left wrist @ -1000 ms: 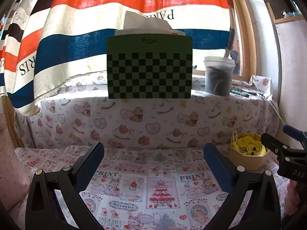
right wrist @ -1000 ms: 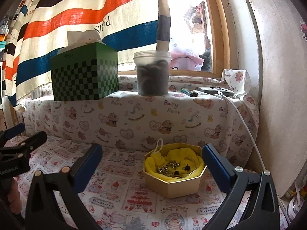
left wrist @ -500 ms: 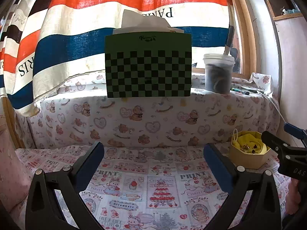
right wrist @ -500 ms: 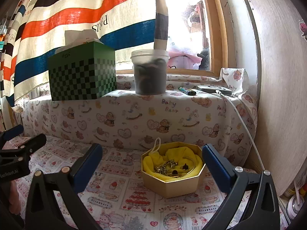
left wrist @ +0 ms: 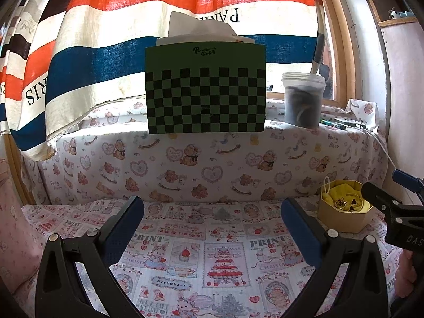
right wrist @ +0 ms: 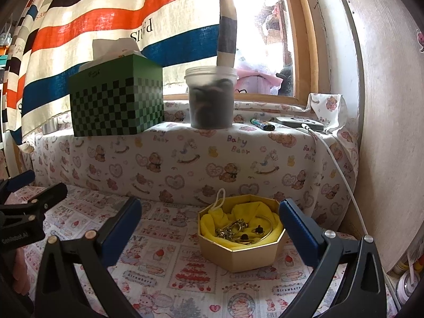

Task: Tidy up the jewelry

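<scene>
A gold octagonal box (right wrist: 239,249) lined with yellow cloth (right wrist: 238,212) sits on the patterned bed cover, holding several small pieces of jewelry (right wrist: 238,229) and a thin bangle. My right gripper (right wrist: 210,217) stands open just in front of the box, its right finger beside the box's right edge, nothing between its fingers. In the left wrist view the same box (left wrist: 343,218) lies at the right. My left gripper (left wrist: 212,218) is open over bare cover, well left of the box.
A green checkered tissue box (left wrist: 205,90), a plastic tub (right wrist: 210,96), a lighter (right wrist: 261,124) and a small device with a white cable (right wrist: 299,123) rest on the raised ledge behind. A striped curtain hangs above. A wooden panel (right wrist: 389,132) closes the right side.
Both grippers have pulled back and down slightly; the ledge and box sit higher in view. The box now appears a little farther from the right gripper. Both stay open.
</scene>
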Motion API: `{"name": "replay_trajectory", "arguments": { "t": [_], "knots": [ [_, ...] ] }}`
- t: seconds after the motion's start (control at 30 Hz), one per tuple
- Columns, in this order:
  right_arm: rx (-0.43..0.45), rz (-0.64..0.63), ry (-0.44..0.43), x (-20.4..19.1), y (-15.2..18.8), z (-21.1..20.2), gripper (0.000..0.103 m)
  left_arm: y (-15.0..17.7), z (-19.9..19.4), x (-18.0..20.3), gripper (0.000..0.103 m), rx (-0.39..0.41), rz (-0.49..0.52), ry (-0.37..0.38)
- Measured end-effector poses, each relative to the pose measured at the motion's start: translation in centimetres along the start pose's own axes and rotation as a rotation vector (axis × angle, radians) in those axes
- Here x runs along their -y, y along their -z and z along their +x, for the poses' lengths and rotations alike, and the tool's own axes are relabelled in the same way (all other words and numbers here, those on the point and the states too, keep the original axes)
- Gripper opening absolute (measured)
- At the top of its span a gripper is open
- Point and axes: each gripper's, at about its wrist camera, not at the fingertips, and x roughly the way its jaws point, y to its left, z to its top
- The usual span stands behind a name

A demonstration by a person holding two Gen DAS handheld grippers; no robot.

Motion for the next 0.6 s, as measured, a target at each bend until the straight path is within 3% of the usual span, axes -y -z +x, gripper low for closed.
{"name": "replay_trajectory", "arguments": {
  "t": [0.6],
  "knots": [
    [-0.010, 0.004, -0.001, -0.02, 0.04, 0.12, 0.103, -0.06, -0.03, -0.11, 0.103, 0.001, 0.000, 0.001]
  ]
}}
